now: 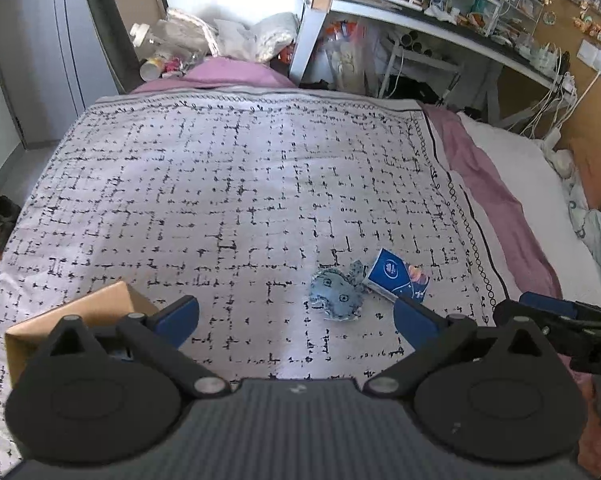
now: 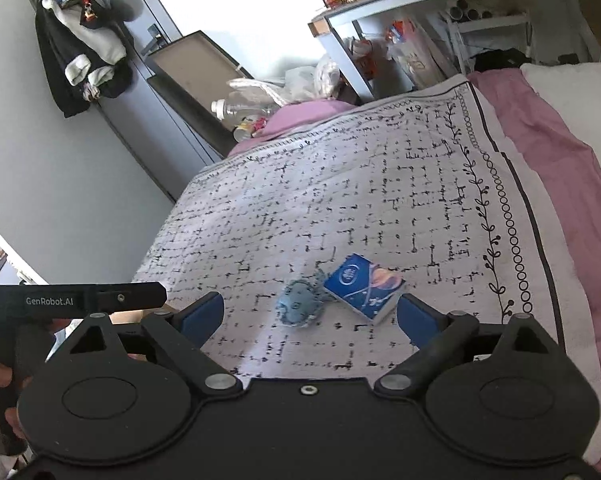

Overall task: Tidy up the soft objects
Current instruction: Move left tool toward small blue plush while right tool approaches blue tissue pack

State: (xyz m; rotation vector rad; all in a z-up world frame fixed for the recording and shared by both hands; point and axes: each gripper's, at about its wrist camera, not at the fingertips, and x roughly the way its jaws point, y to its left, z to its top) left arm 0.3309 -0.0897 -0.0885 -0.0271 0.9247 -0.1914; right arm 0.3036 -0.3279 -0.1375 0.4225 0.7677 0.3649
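Both sets of jaws stand wide with nothing between them, hovering over the patterned bedspread (image 1: 260,184), probably lined up for a pick. At the left gripper (image 1: 296,320), a cardboard box (image 1: 72,320) sits just behind its left finger, likely the drop place. Ahead of the right gripper (image 2: 310,318) lie the blue tissue pack (image 2: 364,286) and, touching it, the small blue soft toy (image 2: 300,306).

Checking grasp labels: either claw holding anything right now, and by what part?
Nothing held. Left claw and right claw are both open and empty; the blue plush and tissue pack lie untouched on the bedspread.
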